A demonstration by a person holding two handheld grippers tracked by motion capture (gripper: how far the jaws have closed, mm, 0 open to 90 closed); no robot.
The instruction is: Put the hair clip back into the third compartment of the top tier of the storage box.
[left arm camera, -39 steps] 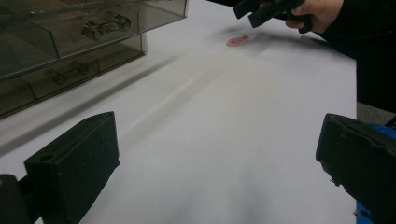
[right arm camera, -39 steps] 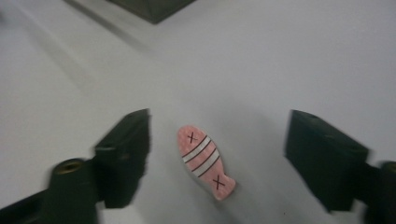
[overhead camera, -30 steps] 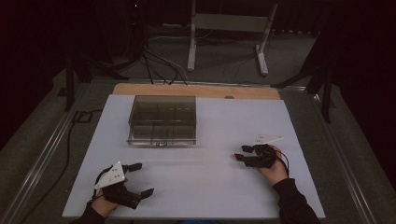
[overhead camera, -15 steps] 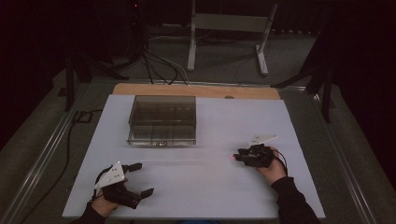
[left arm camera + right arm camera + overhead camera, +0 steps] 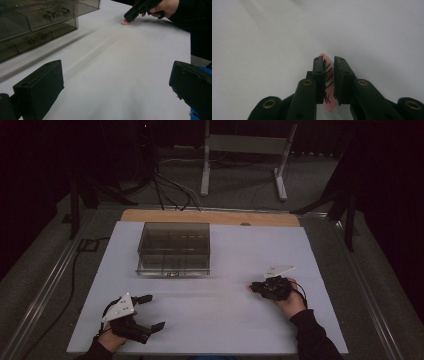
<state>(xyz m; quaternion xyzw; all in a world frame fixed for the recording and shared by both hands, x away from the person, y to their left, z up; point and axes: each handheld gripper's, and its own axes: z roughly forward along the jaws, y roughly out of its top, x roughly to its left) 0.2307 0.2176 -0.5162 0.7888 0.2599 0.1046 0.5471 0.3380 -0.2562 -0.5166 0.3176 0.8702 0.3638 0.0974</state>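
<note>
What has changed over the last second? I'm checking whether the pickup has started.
The right gripper has just been closing its jaws around the small pink flat piece with black marks lying on the white table. The left gripper rests open as before, and the clear plastic compartment box has not moved.

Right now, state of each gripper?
Left gripper: open, jaws wide, nothing between them.
Right gripper: jaws have just been closing on the small pink piece on the white table; nearly shut around it.
</note>
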